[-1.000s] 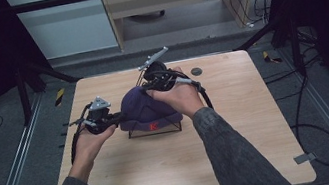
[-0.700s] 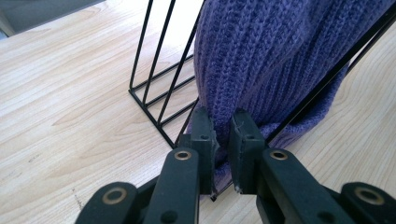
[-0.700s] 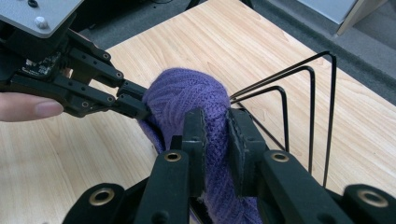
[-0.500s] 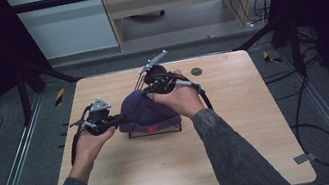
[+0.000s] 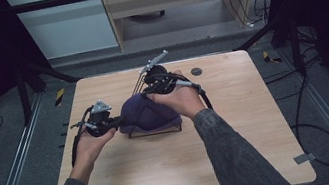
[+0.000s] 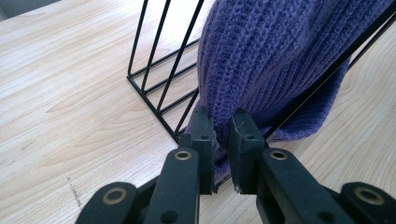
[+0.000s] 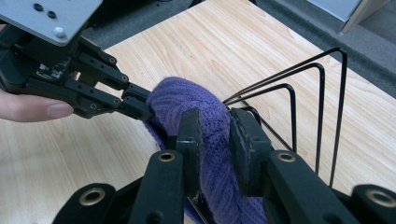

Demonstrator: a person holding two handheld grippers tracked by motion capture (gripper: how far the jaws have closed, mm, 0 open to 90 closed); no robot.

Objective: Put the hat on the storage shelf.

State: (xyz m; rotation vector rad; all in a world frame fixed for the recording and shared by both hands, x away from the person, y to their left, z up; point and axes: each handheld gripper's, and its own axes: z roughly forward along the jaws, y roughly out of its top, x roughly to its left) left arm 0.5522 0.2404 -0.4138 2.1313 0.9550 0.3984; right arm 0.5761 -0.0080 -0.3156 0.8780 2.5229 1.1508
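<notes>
I worked on a pale wooden tabletop [image 5: 244, 155], where a black wire rack [image 6: 161, 70] stood near the middle with a purple knitted hat [image 5: 148, 115] draped over it. I judged the hat light, soft and stretchy, prone to snag on the wires and to sag wherever it was unsupported, so the thick folded brim seemed the best place to take hold, since a thin pinch of knit would only stretch. My left gripper [image 6: 223, 133] was clamped tight on the hat's lower edge beside the rack. My right gripper [image 7: 214, 135] had a thick roll of knit between its jaws, which had just been easing apart, the pads touching the wool. I could read no brand, label or writing anywhere.
</notes>
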